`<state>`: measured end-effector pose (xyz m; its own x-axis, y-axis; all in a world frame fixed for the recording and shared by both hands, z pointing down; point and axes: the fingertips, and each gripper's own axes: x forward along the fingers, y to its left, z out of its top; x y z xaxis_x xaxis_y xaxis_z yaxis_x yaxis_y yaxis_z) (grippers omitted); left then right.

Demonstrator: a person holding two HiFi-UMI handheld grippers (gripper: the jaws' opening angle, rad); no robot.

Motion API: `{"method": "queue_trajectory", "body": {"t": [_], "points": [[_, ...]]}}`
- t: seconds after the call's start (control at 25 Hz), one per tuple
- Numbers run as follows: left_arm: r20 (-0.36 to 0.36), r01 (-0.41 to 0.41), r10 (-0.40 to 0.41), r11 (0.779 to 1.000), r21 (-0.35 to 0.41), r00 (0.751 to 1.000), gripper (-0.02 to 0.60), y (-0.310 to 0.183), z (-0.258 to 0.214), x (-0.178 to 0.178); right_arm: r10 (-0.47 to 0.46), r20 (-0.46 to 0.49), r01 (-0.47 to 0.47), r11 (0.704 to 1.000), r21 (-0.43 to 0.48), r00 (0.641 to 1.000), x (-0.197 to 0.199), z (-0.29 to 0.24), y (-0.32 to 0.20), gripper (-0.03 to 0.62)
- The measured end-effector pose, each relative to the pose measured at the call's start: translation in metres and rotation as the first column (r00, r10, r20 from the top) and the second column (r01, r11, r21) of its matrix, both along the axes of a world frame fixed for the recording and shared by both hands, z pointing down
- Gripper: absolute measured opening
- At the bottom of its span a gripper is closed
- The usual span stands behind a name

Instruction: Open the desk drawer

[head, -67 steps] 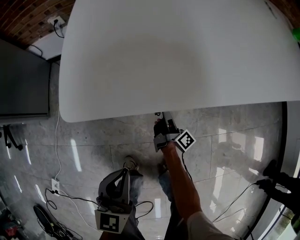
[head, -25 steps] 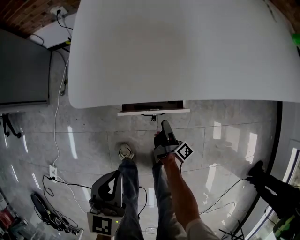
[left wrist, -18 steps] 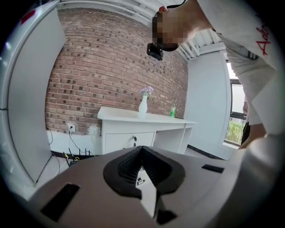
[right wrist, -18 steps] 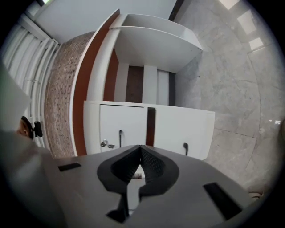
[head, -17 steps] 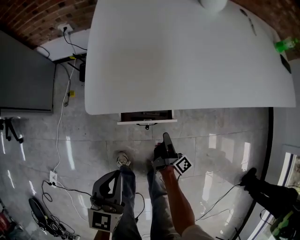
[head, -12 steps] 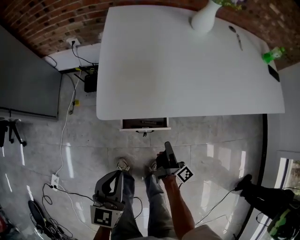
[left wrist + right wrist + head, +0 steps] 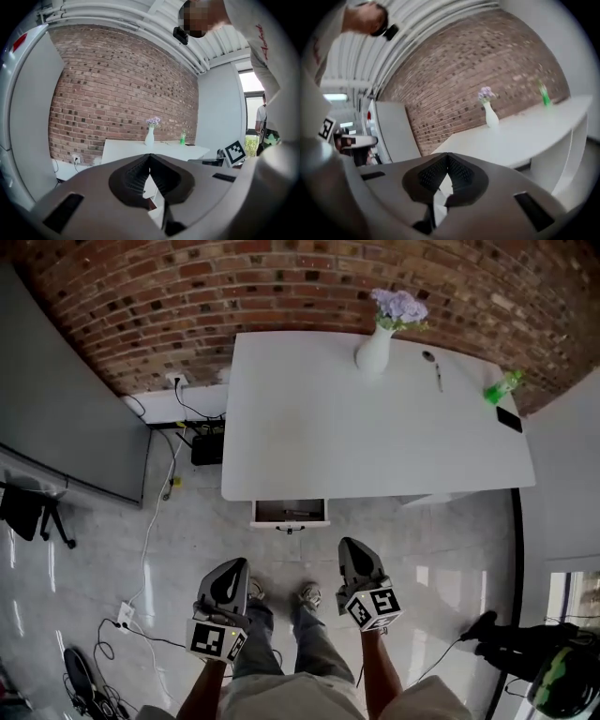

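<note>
Drawer [image 7: 289,512] open, ceiling [image 7: 140,18] in gripper views only

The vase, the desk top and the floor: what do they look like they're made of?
Vase: probably glazed ceramic, plain white and smooth, though glass or plastic is possible. Desk top: smooth matte white, likely laminate or painted board; no grain shows. Floor: polished grey stone or tile, with joint lines and bright reflections.

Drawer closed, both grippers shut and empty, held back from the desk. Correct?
Not quite: the drawer is open, sticking out from the near edge of the desk in the head view. The left gripper and right gripper are shut, empty and back from the desk.
</note>
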<state>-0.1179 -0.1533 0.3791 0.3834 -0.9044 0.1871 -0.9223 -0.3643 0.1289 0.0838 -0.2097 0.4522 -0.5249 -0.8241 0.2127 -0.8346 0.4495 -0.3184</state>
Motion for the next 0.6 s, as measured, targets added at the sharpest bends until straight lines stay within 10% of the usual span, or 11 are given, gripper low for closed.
{"method": "queue_trajectory", "body": {"t": [0.24, 0.6], "points": [[0.034, -0.044, 0.042, 0.998, 0.053, 0.999, 0.012, 0.006, -0.051, 0.027, 0.002, -0.305, 0.053, 0.983, 0.174, 0.952, 0.006, -0.09, 0.02, 0.017], [0.004, -0.042, 0.042, 0.998, 0.05, 0.999, 0.012, 0.028, -0.067, 0.054, -0.035, -0.315, 0.103, 0.974, 0.201, 0.949, 0.021, -0.127, 0.068, 0.017]]}}
